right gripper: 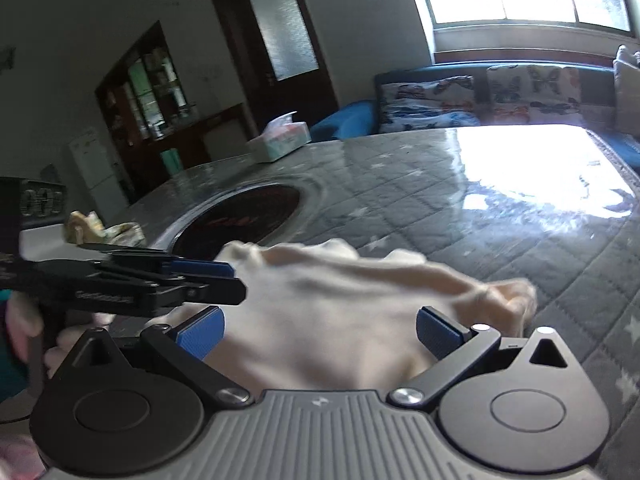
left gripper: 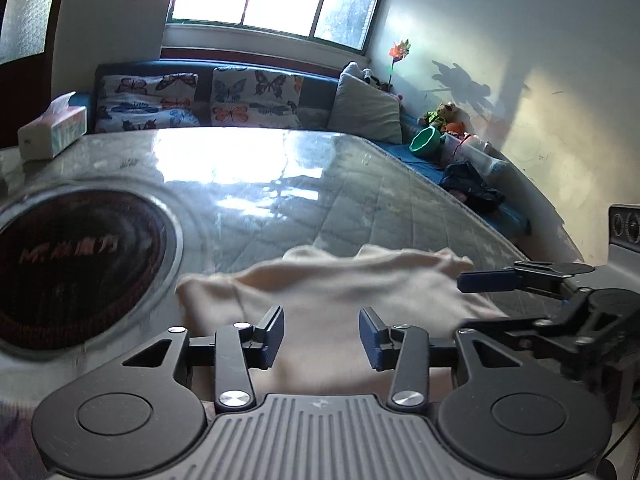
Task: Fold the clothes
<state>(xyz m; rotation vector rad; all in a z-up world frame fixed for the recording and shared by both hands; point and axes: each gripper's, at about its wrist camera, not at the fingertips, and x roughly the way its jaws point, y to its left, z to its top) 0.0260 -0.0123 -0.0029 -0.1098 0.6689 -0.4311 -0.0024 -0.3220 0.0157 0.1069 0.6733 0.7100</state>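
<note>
A cream garment [left gripper: 320,300] lies bunched on the grey quilted table cover at the near edge; it also shows in the right wrist view [right gripper: 340,312]. My left gripper [left gripper: 321,338] is open just above the garment's near part, with nothing between its fingers. My right gripper [right gripper: 318,338] is open wide over the same garment and holds nothing. The right gripper also shows from the side in the left wrist view [left gripper: 480,300], at the garment's right end. The left gripper shows from the side in the right wrist view [right gripper: 224,284], at the garment's left end.
A round dark cooktop [left gripper: 72,268] is set in the table left of the garment. A tissue box [left gripper: 52,128] stands at the far left corner. A sofa with butterfly cushions [left gripper: 200,100] and toys lies behind the table. A crumpled patterned cloth [right gripper: 108,232] lies at the left.
</note>
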